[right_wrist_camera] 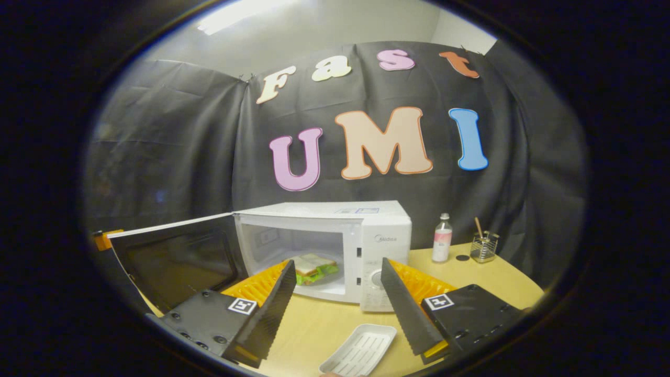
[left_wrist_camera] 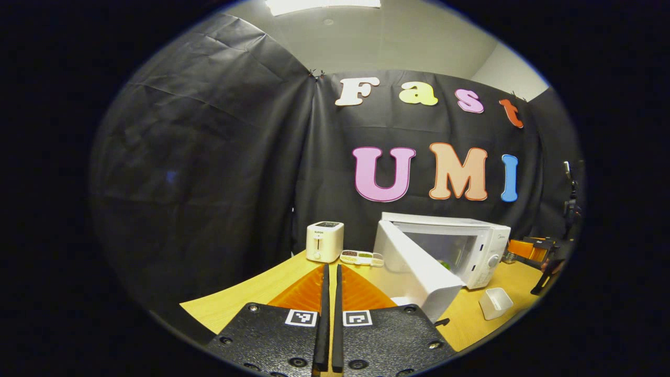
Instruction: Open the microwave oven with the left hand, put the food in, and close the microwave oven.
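Observation:
The white microwave point(right_wrist_camera: 377, 230) stands on the wooden table with its door point(right_wrist_camera: 178, 262) swung wide open to the left. A sandwich point(right_wrist_camera: 313, 268) with green leaves lies inside the cavity. My right gripper point(right_wrist_camera: 337, 264) is open in front of the cavity, holding nothing, a little back from the opening. In the left gripper view the microwave point(left_wrist_camera: 487, 241) is at the right and its open door point(left_wrist_camera: 419, 267) juts toward me. My left gripper point(left_wrist_camera: 331, 266) is shut with nothing between its fingers, just left of the door's outer face.
An empty white tray point(right_wrist_camera: 361, 351) lies on the table point(right_wrist_camera: 324, 324) below my right gripper. A bottle point(right_wrist_camera: 442, 238) and a wire cup point(right_wrist_camera: 484, 246) stand right of the microwave. A white toaster point(left_wrist_camera: 324, 241) and a small divided dish point(left_wrist_camera: 362, 257) sit to its left.

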Demonstrator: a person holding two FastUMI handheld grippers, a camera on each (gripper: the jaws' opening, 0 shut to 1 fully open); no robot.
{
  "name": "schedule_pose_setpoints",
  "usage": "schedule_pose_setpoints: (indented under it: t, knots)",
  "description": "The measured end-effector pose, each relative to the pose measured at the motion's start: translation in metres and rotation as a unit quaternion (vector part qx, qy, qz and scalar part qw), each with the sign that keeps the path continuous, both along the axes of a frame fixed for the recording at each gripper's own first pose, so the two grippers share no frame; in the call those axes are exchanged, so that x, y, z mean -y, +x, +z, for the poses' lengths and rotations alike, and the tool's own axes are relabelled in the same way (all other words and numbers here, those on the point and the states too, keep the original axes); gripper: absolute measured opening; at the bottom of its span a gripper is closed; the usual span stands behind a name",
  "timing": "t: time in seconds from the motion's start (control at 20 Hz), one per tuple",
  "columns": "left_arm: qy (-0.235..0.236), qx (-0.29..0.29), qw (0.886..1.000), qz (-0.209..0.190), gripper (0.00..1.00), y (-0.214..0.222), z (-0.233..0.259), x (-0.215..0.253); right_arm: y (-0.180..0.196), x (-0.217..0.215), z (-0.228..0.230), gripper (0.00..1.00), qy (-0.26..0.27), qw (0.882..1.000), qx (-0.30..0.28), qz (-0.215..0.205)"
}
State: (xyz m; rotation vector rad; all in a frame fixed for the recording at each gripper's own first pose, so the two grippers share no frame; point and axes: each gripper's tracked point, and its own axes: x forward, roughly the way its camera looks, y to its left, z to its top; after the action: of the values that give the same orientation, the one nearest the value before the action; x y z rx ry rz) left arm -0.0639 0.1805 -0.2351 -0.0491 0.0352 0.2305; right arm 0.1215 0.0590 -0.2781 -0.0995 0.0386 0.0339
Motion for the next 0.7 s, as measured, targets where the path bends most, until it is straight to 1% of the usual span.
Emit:
schedule_pose_setpoints:
  t: [0.05, 0.1, 0.15, 0.25, 0.3, 0.35, 0.4, 0.45, 0.5, 0.65, 0.7]
  knots:
    - [-0.005, -0.002, 1.000, -0.011, 0.04, 0.002, -0.001, 0.010, -0.006, 0.007, 0.006, 0.92, -0.004, 1.000, 0.007, -0.002]
    - [-0.004, -0.007, 1.000, -0.017, 0.04, 0.002, -0.004, 0.017, -0.011, 0.015, 0.012, 0.99, -0.009, 1.000, 0.017, -0.007]
    - [0.004, -0.010, 1.000, -0.018, 0.04, 0.003, -0.006, 0.017, -0.016, 0.022, 0.020, 0.92, -0.014, 0.999, 0.026, -0.012]
    - [0.012, -0.017, 1.000, -0.022, 0.00, 0.003, -0.008, 0.029, -0.027, 0.032, 0.032, 0.92, -0.019, 0.999, 0.038, -0.019]
    - [0.014, -0.013, 0.999, -0.028, 0.12, 0.005, -0.007, 0.039, -0.032, 0.036, 0.039, 0.92, -0.018, 0.999, 0.043, -0.022]
    - [0.013, -0.013, 0.999, -0.037, 0.00, 0.005, -0.006, 0.048, -0.036, 0.041, 0.045, 0.99, -0.016, 0.998, 0.047, -0.027]
    - [0.010, -0.012, 0.999, -0.048, 0.04, 0.006, -0.008, 0.060, -0.039, 0.047, 0.051, 0.99, -0.013, 0.998, 0.049, -0.033]
    - [0.008, -0.009, 0.998, -0.060, 0.04, 0.009, -0.008, 0.071, -0.042, 0.054, 0.057, 0.99, -0.010, 0.998, 0.053, -0.042]
    - [0.003, -0.007, 0.997, -0.072, 0.04, 0.011, -0.009, 0.083, -0.043, 0.061, 0.064, 0.92, -0.009, 0.997, 0.058, -0.049]
    - [-0.010, -0.008, 0.995, -0.097, 0.04, 0.023, -0.012, 0.111, -0.044, 0.087, 0.075, 0.91, -0.007, 0.995, 0.064, -0.078]
    - [-0.015, -0.011, 0.995, -0.101, 0.00, 0.028, -0.013, 0.119, -0.044, 0.094, 0.078, 0.92, -0.004, 0.994, 0.065, -0.085]
